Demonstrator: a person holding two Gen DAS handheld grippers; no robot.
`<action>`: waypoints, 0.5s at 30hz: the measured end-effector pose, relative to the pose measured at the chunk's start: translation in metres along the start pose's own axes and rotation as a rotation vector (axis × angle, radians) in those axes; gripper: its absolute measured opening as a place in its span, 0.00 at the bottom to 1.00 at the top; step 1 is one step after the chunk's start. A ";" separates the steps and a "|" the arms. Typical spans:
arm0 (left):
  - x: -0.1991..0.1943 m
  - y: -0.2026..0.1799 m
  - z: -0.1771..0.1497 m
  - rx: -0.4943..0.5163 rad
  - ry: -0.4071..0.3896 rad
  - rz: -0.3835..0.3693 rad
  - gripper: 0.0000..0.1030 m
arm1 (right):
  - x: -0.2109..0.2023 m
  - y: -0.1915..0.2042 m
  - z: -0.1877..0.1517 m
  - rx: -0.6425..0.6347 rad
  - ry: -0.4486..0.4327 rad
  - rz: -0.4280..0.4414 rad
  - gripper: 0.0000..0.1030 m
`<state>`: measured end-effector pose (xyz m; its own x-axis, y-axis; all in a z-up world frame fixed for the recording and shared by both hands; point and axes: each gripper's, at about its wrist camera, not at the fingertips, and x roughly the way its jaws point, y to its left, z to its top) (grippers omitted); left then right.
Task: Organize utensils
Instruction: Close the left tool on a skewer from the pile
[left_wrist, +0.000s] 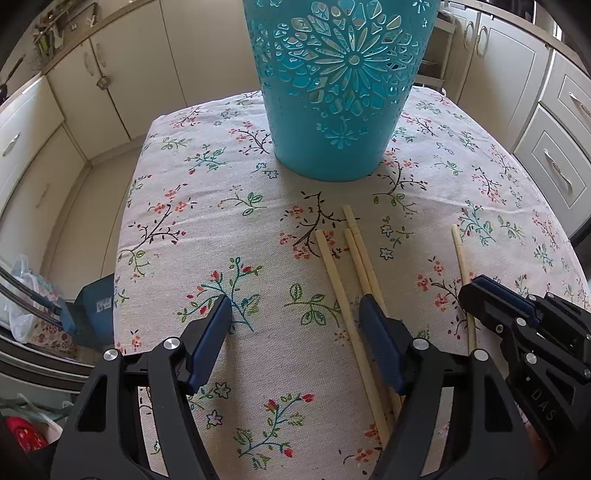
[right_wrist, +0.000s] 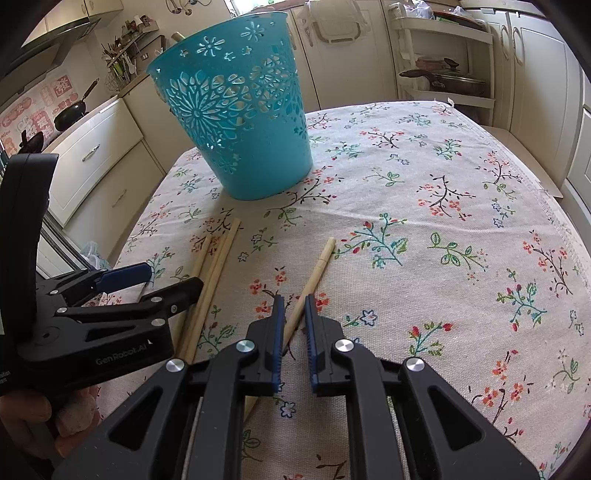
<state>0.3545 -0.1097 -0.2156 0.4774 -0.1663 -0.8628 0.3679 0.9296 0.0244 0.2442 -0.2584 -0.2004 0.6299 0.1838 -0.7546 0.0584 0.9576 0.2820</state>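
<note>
On the floral tabletop (right_wrist: 424, 166), the right gripper (right_wrist: 294, 306) tilts downward, its fingers clenched on a lone chopstick (right_wrist: 317, 267). At its nine o'clock, the left gripper (left_wrist: 295, 306) hangs released over three chopsticks (left_wrist: 354, 254). At twelve o'clock stands a teal basket (right_wrist: 236, 110).

The counter (right_wrist: 480, 229) wears a pale cloth printed with small flower sprigs in red, green and blue; a stitched hem runs along its far right edge. A turquoise basket (right_wrist: 236, 122) with cut-out flower patterns stands upright at the far side. Nearer, three wooden chopsticks (left_wrist: 347, 273) lie close together, lengthwise toward the basket. A fourth chopstick (right_wrist: 314, 273) lies apart to their right.
</note>
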 end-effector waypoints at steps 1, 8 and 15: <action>0.000 0.000 0.000 0.000 0.000 0.000 0.66 | 0.000 0.000 0.000 -0.001 0.000 -0.001 0.11; 0.000 0.000 -0.001 0.000 -0.001 0.000 0.66 | -0.001 0.001 0.000 -0.006 0.000 -0.007 0.12; 0.000 -0.004 -0.001 0.012 -0.003 -0.006 0.64 | 0.002 0.008 0.002 -0.040 0.011 -0.033 0.14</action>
<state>0.3523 -0.1130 -0.2158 0.4773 -0.1730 -0.8615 0.3802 0.9246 0.0250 0.2475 -0.2514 -0.1980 0.6197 0.1537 -0.7696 0.0484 0.9713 0.2330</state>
